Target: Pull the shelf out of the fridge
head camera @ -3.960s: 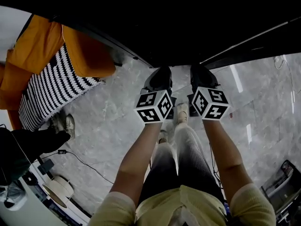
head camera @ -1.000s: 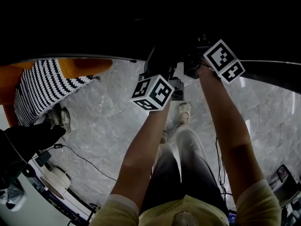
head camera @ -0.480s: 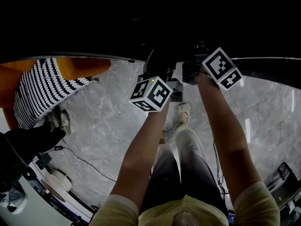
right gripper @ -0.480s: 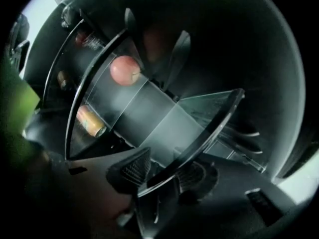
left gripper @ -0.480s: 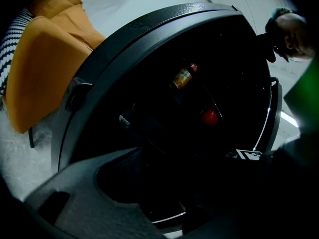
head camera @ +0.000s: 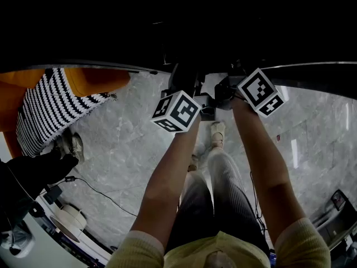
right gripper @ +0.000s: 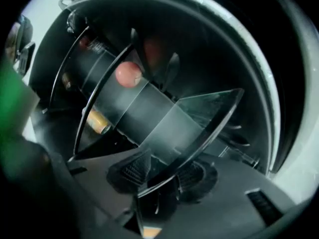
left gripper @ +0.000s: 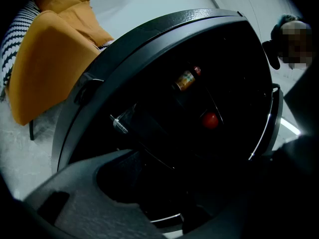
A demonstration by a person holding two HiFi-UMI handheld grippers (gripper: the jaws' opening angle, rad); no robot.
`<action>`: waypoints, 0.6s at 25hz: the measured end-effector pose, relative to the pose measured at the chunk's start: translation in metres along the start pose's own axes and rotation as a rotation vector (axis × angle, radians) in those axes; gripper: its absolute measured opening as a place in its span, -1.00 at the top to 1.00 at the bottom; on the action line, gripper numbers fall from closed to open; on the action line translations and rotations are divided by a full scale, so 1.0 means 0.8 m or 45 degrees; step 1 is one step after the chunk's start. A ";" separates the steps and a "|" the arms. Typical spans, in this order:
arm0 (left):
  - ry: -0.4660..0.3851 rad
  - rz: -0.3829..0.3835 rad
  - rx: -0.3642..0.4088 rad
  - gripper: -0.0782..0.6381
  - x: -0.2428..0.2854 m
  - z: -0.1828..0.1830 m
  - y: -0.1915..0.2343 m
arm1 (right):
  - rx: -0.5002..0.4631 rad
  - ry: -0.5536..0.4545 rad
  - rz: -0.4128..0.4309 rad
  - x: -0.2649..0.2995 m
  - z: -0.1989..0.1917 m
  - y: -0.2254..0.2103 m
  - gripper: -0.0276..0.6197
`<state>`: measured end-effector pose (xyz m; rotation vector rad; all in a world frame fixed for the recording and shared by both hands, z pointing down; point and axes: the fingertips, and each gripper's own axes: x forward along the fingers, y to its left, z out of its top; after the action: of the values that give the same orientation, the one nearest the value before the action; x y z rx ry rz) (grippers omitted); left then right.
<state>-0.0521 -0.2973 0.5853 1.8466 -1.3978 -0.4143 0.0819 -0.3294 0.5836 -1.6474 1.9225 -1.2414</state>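
The fridge [head camera: 167, 27] is a dark cavity ahead of both grippers. In the right gripper view its glass shelf [right gripper: 169, 128] comes toward me, tilted, and its front rim runs between the two ribbed pads [right gripper: 132, 171]. My right gripper [right gripper: 164, 176] straddles that rim with its jaws wide, and I see no pad pressing on it. My left gripper [left gripper: 189, 203] is very dark, with its jaws apart. A thin bright shelf edge [left gripper: 164, 218] lies low between them. Both marker cubes [head camera: 175, 111] [head camera: 260, 92] sit at the fridge's front.
A red round item [right gripper: 128, 74] and a bottle [left gripper: 186, 78] are inside the fridge. An orange chair with a striped cushion [head camera: 50, 99] stands to the left on the grey marble floor. A cable [head camera: 95, 188] trails at lower left. Another person [left gripper: 284, 39] is at the right.
Four seconds ago both grippers hung lower, away from the fridge. Over the last second the right cube has dropped slightly and drawn back, while the left has barely shifted.
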 end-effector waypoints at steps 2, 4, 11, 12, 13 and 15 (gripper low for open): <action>-0.007 -0.001 -0.018 0.24 0.000 0.000 0.000 | 0.005 0.002 -0.003 -0.007 -0.003 0.000 0.42; -0.018 0.000 -0.037 0.24 -0.001 0.001 0.001 | 0.013 0.004 -0.005 -0.014 -0.006 -0.001 0.42; -0.035 0.007 -0.084 0.24 -0.005 -0.002 0.007 | 0.021 0.007 -0.003 -0.035 -0.015 -0.003 0.43; -0.037 0.009 -0.088 0.24 -0.006 -0.002 0.009 | 0.019 0.008 -0.001 -0.037 -0.017 -0.003 0.43; -0.039 0.010 -0.092 0.24 -0.006 -0.002 0.010 | 0.016 0.010 0.001 -0.040 -0.018 -0.004 0.43; -0.043 0.011 -0.101 0.24 -0.007 -0.002 0.011 | 0.012 0.012 0.004 -0.046 -0.019 -0.005 0.43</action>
<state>-0.0590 -0.2925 0.5916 1.7764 -1.3918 -0.4918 0.0838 -0.2895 0.5847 -1.6360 1.9212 -1.2574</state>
